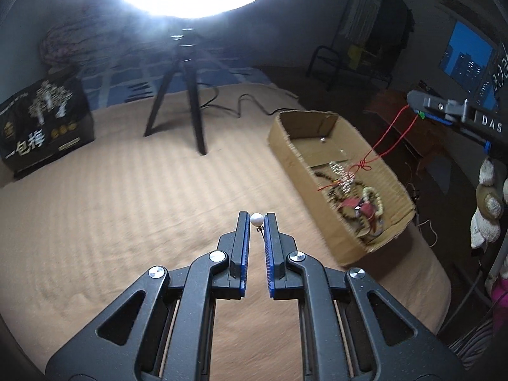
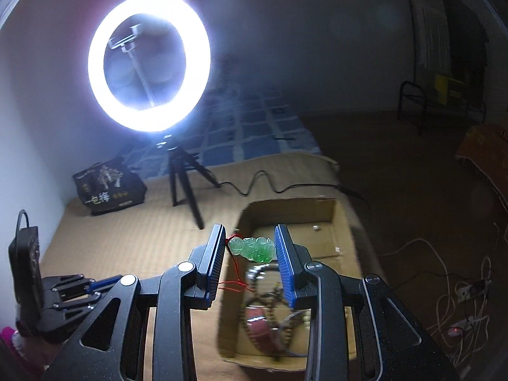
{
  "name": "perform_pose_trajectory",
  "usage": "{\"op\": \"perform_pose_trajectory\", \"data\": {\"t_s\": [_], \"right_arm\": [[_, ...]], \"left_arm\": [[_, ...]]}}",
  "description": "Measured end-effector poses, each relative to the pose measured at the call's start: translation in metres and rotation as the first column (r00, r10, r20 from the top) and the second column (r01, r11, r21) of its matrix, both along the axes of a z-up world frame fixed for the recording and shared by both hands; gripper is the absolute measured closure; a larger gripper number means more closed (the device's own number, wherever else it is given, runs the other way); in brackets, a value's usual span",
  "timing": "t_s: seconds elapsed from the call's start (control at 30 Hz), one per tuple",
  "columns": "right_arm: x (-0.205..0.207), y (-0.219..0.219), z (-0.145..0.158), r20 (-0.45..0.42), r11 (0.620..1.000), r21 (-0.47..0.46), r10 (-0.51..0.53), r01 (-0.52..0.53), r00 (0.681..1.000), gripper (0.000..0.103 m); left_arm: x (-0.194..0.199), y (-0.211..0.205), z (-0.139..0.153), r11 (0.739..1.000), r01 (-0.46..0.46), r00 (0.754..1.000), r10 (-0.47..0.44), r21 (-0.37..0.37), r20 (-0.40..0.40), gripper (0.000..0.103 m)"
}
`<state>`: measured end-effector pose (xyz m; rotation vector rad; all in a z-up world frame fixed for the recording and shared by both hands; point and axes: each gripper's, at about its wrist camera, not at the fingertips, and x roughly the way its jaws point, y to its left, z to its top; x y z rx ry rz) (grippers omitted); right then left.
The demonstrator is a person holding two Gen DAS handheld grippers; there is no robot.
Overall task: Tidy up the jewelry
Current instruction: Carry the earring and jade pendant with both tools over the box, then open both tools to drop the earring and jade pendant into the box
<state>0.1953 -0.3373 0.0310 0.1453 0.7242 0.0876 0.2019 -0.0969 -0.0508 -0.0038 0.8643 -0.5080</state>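
My left gripper (image 1: pixel 256 219) is shut on a white pearl earring (image 1: pixel 256 219), pinched at the fingertips above the tan bed cover. My right gripper (image 2: pixel 250 247) is shut on a green jade pendant (image 2: pixel 252 248) with a red cord (image 2: pixel 236 281) hanging from it, held over the open cardboard box (image 2: pixel 341 219). In the left wrist view the right gripper (image 1: pixel 444 109) shows at the far right with the red cord (image 1: pixel 392 130) trailing down into the box (image 1: pixel 282 146). The box holds bead bracelets (image 1: pixel 349 197) and other tangled jewelry.
A lit ring light (image 2: pixel 149 63) on a black tripod (image 1: pixel 187 95) stands on the bed, its cable (image 2: pixel 270 187) running right. A black printed bag (image 1: pixel 44 123) sits at the back left. Plush toys (image 1: pixel 489 206) and floor cables (image 2: pixel 444 301) lie to the right.
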Motion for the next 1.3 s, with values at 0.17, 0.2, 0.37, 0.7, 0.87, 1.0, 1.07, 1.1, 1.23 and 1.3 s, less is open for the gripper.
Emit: {"op": "perform_pose_trajectory", "data": {"t_s": [0.17,0.2,0.37,0.7,0.87,1.0,1.07,1.1,1.23,1.3], "right_arm": [[-0.001,-0.019,-0.008,-0.025,1.000,-0.001,-0.017,0.017,1.000,0.073],[-0.001,-0.022,-0.011,-0.033,1.000,-0.003,-0.020,0.020,0.999,0.073],[0.001,-0.037,-0.022,-0.063,0.999,-0.006,-0.033,0.033,0.997,0.073],[0.005,-0.050,-0.051,-0.137,0.999,-0.030,-0.025,0.021,0.990,0.073],[0.007,-0.053,-0.064,-0.175,0.999,-0.035,-0.013,0.007,0.984,0.073],[0.009,-0.055,-0.070,-0.191,1.000,-0.028,-0.010,0.004,0.982,0.073],[0.010,-0.055,-0.071,-0.194,1.000,-0.027,-0.007,0.001,0.981,0.073],[0.011,-0.055,-0.072,-0.196,1.000,-0.026,-0.007,0.002,0.981,0.073],[0.013,-0.055,-0.075,-0.207,1.000,-0.020,-0.003,-0.001,0.978,0.073],[0.014,-0.056,-0.078,-0.212,1.000,-0.018,-0.004,0.000,0.977,0.072]], "left_arm": [[0.009,-0.031,0.004,1.000,0.031,0.999,-0.031,0.001,0.012,0.095],[0.010,-0.036,0.005,0.999,0.036,0.999,-0.037,0.005,0.016,0.095],[0.017,-0.068,0.012,0.997,0.075,0.996,-0.075,0.020,0.038,0.095],[0.044,-0.106,0.011,0.995,0.095,0.995,-0.095,0.006,0.023,0.095],[0.059,-0.121,0.007,0.994,0.107,0.994,-0.107,0.001,-0.001,0.095],[0.068,-0.130,0.002,0.995,0.103,0.995,-0.103,0.003,-0.011,0.095],[0.073,-0.133,0.000,0.995,0.099,0.995,-0.099,-0.005,-0.026,0.095],[0.075,-0.135,-0.002,0.995,0.098,0.995,-0.098,-0.009,-0.033,0.095],[0.082,-0.140,-0.006,0.996,0.093,0.994,-0.093,-0.020,-0.047,0.095],[0.084,-0.142,-0.007,0.996,0.092,0.995,-0.093,-0.019,-0.049,0.095]]}}
